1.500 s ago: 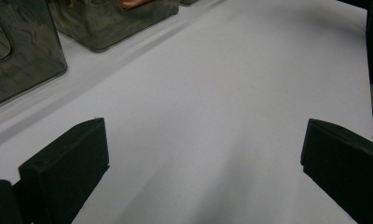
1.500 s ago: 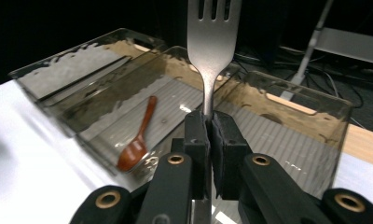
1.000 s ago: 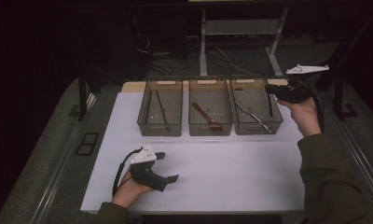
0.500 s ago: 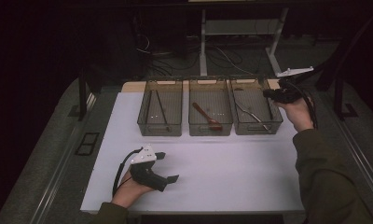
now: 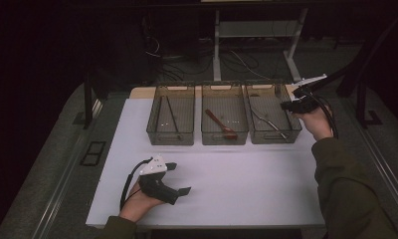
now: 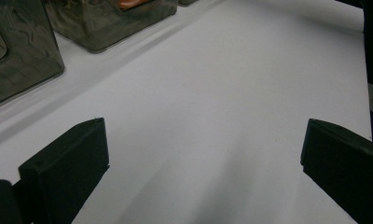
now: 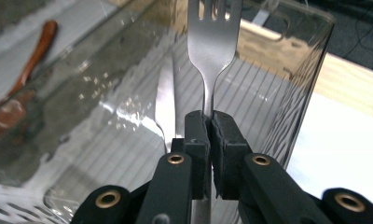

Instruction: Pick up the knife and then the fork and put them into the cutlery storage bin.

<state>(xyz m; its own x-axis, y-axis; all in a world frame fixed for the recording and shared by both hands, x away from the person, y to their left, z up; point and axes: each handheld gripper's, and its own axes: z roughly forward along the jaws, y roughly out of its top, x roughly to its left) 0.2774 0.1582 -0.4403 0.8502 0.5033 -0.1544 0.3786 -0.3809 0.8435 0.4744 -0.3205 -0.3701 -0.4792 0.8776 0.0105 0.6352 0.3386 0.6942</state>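
Observation:
My right gripper (image 5: 285,105) hangs over the right rim of the right clear bin (image 5: 273,137), shut on a metal fork. In the right gripper view the fork (image 7: 214,42) stands up from the black pads (image 7: 197,135), which pinch its neck, with its tines pointing away above the bin. Another piece of metal cutlery (image 7: 165,100) lies on the bin floor below. My left gripper (image 5: 179,178) rests in a hand on the white table near the front edge. Its jaws stand wide open over bare tabletop (image 6: 203,140).
Three clear bins stand in a row at the back of the white table (image 5: 247,189). The left bin (image 5: 170,135) holds thin dark sticks and the middle bin (image 5: 225,138) holds a wooden spoon (image 5: 221,124). Dark floor and a desk frame lie behind.
My right gripper has sunk a little with the fork, coming lower over the right bin's edge. The left gripper has stayed where it was.

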